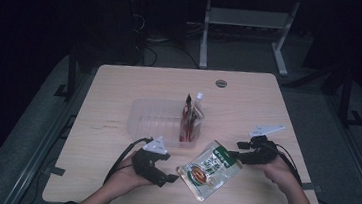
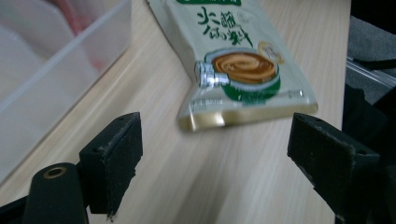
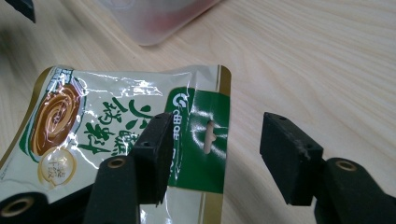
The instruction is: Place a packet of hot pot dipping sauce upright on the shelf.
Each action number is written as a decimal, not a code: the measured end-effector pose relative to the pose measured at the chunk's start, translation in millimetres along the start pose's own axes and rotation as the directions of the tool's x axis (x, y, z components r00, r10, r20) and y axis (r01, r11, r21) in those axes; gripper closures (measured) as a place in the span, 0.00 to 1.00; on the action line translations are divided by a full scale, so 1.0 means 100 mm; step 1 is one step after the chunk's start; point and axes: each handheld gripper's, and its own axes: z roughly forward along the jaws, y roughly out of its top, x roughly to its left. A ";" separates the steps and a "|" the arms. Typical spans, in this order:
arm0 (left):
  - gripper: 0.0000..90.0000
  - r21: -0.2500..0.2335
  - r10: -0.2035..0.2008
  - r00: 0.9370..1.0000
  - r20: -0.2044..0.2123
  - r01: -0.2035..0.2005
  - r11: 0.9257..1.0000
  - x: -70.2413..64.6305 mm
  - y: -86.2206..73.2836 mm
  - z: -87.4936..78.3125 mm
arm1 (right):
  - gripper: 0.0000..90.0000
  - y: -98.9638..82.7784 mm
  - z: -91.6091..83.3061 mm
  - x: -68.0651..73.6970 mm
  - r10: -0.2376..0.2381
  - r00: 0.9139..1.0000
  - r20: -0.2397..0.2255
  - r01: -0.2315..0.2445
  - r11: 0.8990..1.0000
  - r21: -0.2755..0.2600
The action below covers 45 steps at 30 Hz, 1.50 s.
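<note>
Glossy flat sauce pouch (image 1: 210, 169), woodgrain table (image 1: 119, 91), translucent tub (image 1: 155, 115)

— Anything readable from where you're sitting?

— I'm seeing print on just one thing, the flat green-and-cream sauce pouch (image 2: 243, 60) lying on the table (image 2: 196, 177). In the left gripper view it's showing large dark green Chinese characters above a picture of a bowl of brown sauce — I'm not making out the individual characters.

— And the other end?

— In the right gripper view the green header band is carrying a white round logo with small white characters beside it, too tilted for me to read.
</note>
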 end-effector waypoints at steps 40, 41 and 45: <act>0.58 0.074 0.066 0.992 -0.105 -0.059 0.996 -0.22 0.27 0.70 | 0.45 -0.09 -0.10 -0.10 0.025 0.998 0.063 -0.024 1.000 -0.015; 0.61 0.073 0.071 0.991 -0.111 -0.063 0.995 -0.22 0.27 0.70 | 0.45 -0.09 -0.10 -0.10 0.026 0.998 0.063 -0.025 1.000 -0.016; 0.74 0.066 0.068 0.991 -0.117 -0.061 0.996 -0.20 0.26 0.70 | 0.45 -0.08 -0.10 -0.11 0.027 0.998 0.064 -0.026 1.000 -0.015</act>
